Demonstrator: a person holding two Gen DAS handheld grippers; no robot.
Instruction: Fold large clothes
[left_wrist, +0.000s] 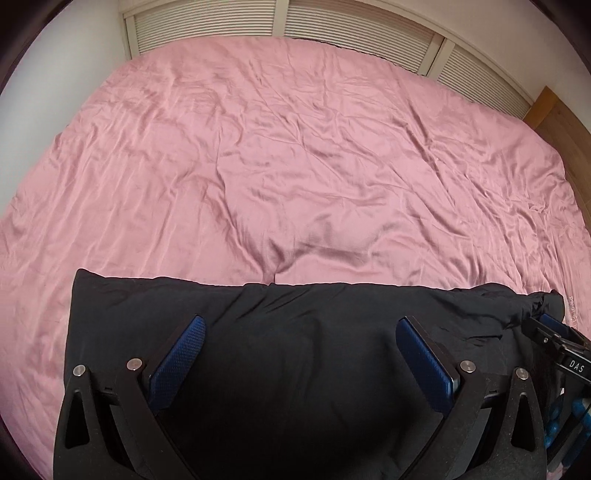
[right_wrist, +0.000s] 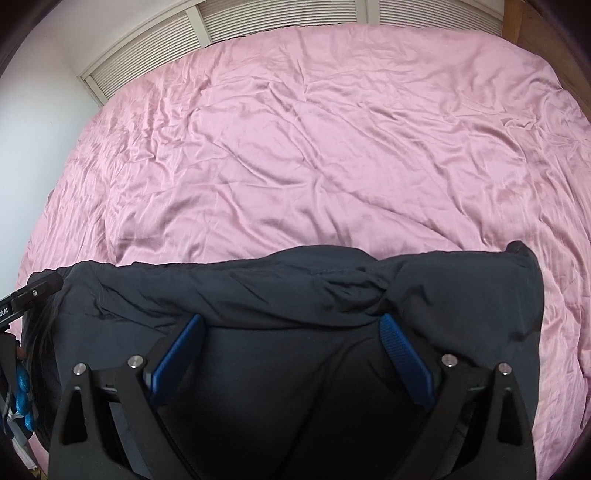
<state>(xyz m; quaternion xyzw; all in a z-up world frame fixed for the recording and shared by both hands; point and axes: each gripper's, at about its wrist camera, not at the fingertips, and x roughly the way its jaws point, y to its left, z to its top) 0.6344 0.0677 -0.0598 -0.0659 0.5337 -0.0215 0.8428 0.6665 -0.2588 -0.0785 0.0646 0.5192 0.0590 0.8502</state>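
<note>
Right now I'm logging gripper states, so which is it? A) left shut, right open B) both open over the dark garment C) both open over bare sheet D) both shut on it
B: the left gripper and the right gripper both have their blue pads spread wide, with the dark garment lying between and beneath them.

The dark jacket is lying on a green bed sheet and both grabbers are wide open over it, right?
Not quite. The bed sheet is pink, not green, as both wrist views show. The rest holds: the dark jacket lies on it, and the left gripper and right gripper are open over it.
</note>
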